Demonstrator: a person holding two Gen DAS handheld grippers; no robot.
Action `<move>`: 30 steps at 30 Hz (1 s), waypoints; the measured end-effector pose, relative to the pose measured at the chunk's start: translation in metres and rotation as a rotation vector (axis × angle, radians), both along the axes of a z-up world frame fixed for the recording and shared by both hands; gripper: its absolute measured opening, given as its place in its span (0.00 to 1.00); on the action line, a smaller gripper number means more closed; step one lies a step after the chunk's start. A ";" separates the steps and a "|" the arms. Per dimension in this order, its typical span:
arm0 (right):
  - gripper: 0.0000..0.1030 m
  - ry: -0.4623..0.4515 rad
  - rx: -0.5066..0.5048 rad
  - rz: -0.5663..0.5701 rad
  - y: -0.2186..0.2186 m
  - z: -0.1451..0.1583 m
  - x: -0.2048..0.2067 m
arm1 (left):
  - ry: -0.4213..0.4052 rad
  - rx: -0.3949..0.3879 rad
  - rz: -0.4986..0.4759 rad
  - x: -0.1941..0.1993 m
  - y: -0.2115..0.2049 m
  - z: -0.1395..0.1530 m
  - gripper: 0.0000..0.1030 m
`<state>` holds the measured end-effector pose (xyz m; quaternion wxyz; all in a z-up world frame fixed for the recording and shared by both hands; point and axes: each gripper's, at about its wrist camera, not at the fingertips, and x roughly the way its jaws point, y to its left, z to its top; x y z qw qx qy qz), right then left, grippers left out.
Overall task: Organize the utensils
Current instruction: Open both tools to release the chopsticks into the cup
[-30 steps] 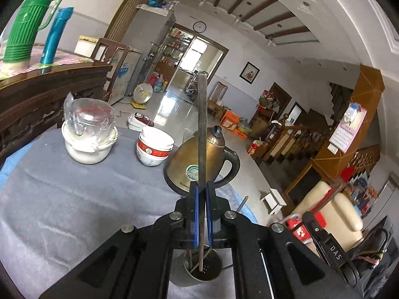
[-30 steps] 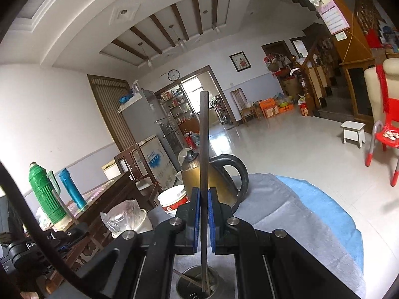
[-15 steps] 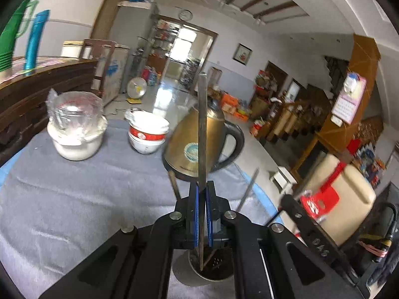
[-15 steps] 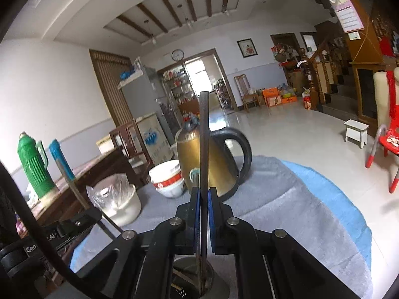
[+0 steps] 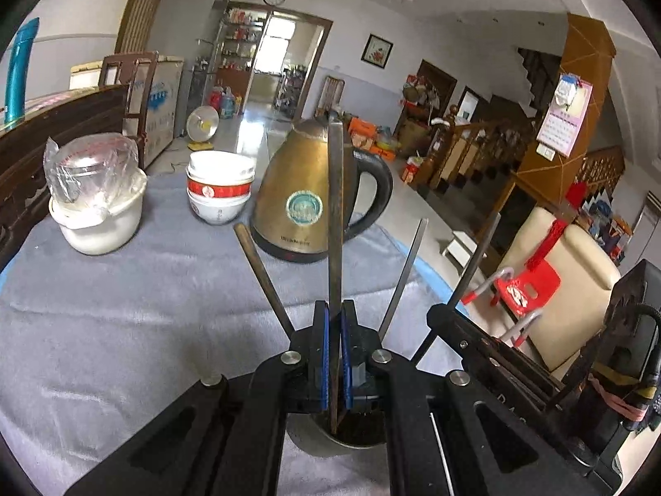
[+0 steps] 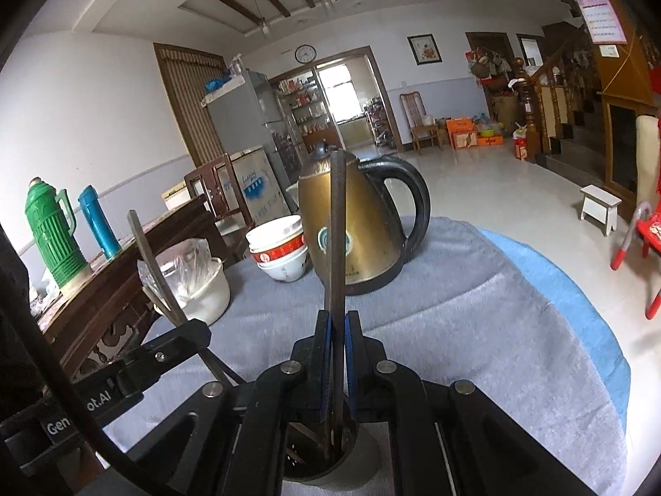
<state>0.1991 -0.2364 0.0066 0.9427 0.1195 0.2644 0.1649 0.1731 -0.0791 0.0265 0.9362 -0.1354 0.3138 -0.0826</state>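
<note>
My left gripper is shut on a dark metal chopstick held upright, its lower end inside a round metal utensil holder on the grey cloth. My right gripper is shut on another dark chopstick, its lower tip down in the same holder. Other chopsticks lean in the holder, one also showing in the right wrist view. The right gripper's body shows at the right of the left wrist view.
A brass kettle stands behind the holder, with stacked red-and-white bowls and a white pot under plastic to its left. The round table's grey cloth drops off at the right. A dark wooden sideboard lies left.
Both grippers have lowered and tipped down, bringing their chopsticks deeper into the holder. The leaning chopsticks in the holder have come into view beside the left gripper.
</note>
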 end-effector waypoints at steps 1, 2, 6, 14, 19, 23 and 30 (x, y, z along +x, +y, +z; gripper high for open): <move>0.07 0.005 -0.003 0.003 0.000 -0.001 0.000 | 0.005 0.002 -0.001 0.000 0.000 -0.001 0.06; 0.07 0.010 -0.007 0.005 0.000 -0.002 0.000 | 0.012 0.006 -0.002 0.000 -0.001 -0.002 0.05; 0.07 0.037 -0.012 0.015 0.001 -0.006 0.003 | 0.039 0.009 -0.010 0.003 0.000 -0.004 0.05; 0.09 0.094 -0.018 0.002 -0.002 -0.009 0.008 | 0.071 0.007 0.020 0.003 0.004 0.005 0.24; 0.14 0.097 -0.029 -0.016 -0.004 -0.003 0.004 | 0.019 -0.029 0.040 -0.015 0.017 0.025 0.46; 0.30 0.069 -0.010 -0.057 -0.016 0.010 -0.007 | -0.036 -0.055 0.076 -0.038 0.040 0.044 0.60; 0.62 -0.003 0.053 -0.080 -0.039 0.027 -0.056 | -0.051 -0.048 0.174 -0.097 0.094 0.037 0.69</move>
